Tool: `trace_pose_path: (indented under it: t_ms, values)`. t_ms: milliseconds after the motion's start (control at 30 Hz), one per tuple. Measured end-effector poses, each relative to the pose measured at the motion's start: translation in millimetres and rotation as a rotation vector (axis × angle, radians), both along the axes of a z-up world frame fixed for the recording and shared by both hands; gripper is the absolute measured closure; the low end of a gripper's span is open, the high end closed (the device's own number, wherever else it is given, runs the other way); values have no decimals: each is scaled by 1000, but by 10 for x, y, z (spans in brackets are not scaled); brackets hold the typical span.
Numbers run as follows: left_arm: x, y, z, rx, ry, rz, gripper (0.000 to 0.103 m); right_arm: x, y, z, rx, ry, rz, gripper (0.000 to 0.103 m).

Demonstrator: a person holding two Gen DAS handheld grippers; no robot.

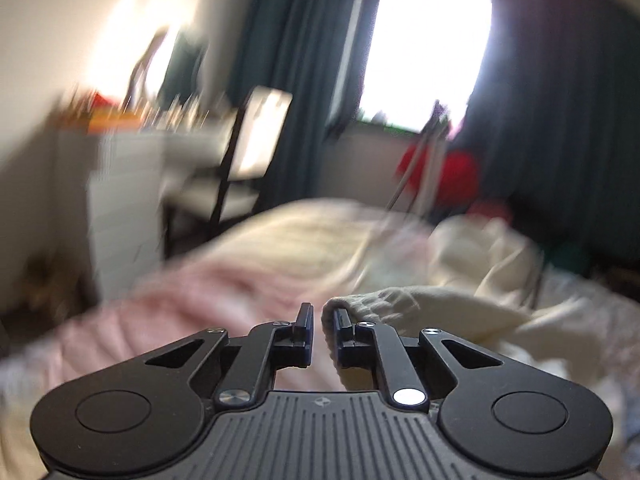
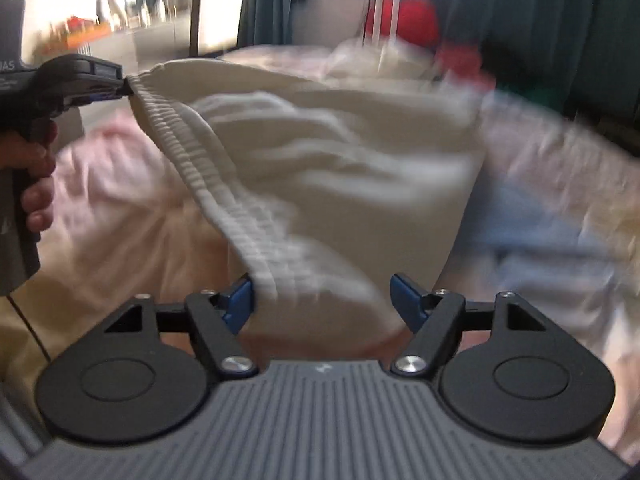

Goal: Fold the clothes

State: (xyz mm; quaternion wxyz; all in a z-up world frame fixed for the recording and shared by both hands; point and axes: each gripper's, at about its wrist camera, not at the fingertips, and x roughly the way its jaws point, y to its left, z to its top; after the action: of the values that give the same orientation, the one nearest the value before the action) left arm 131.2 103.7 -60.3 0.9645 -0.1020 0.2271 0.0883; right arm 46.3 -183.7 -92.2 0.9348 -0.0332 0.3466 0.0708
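Cream garment [image 2: 320, 152] — ribbed waistband [image 2: 208, 168] strung between both tools, above pink bedding [image 2: 112, 200].
Left gripper [image 1: 318, 314]: clamped on the waistband end.
Right gripper [image 2: 322, 284]: jaws spread, waistband against its left finger, no pinch.
Progress — unfolded, bunched; every fold remains.

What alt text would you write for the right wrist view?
A cream garment with a ribbed waistband stretches above a bed with pink bedding, from the shut left claw toward the open right claw. The background is blurred.
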Motion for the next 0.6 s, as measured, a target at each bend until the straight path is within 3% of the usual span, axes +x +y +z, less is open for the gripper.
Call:
trace_pose_path:
  t_ms: [67,100,133,200,233,367,433,500,567,600]
  values:
    - [34,30,-84,-4,38,22,86,59,19,-87,-8,56,1,38]
    - [21,38,-86,4,39,26,81,88,28,-130,-12,84,2,47]
    - [8,46,-88,12,39,30,78,74,19,-98,-19,72,-3,64]
    - [-2,14,-54,18,33,20,76,17,-17,23,-26,19,-15,87]
    - [-17,7,-43,12,28,15,76,-29,-19,99,-45,-33,-30,90]
    - [-113,18,2,-44,-12,-15,76,-351,181,355,-341,-373,-59,90]
    - [-203,17,105,-97,-76,-47,78,-491,270,413,-482,-518,-78,90]
    - [-290,14,208,-124,-143,-42,81,-503,272,408,-551,-564,-89,90]
    - [-314,54,259,-129,-162,-2,82,-423,155,432,-435,-481,-84,89]
    - [-298,91,253,-138,-151,17,82,-350,62,435,-328,-399,-83,89]
